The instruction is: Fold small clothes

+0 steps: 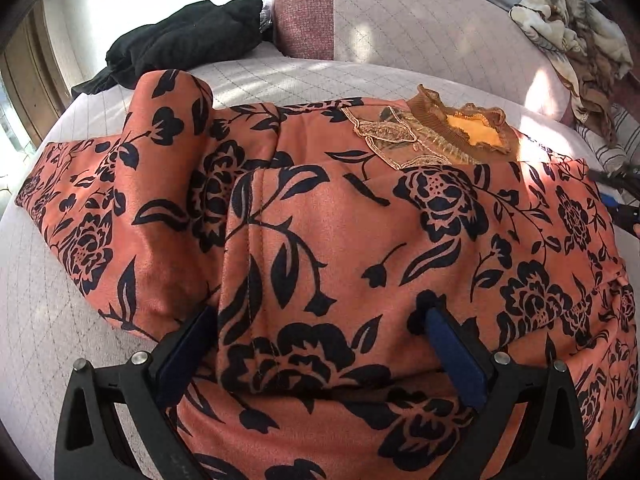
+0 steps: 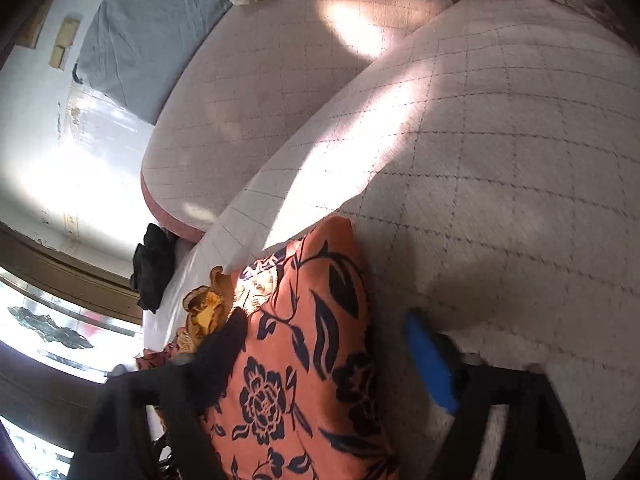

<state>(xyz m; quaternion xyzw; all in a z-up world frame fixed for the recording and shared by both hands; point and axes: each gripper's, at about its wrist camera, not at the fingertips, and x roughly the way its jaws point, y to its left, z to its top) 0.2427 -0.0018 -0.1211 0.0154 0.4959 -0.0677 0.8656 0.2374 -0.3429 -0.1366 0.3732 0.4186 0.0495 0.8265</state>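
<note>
**Soft top lying crosswise on the sofa seat**

You are handling a floral top (image 1: 360, 240): soft, light, floppy, likely to sag, so you are best gripping hems and folded edges. It is spreading across the sofa seat (image 1: 280, 76), long axis running side to side, collar (image 1: 460, 132) pointing toward the backrest. Your left gripper (image 1: 320, 344) is standing spread, with a fold lying between the fingers. Your right gripper (image 2: 332, 356) is showing a wide gap around the cloth's edge, pads not pressing.
</note>
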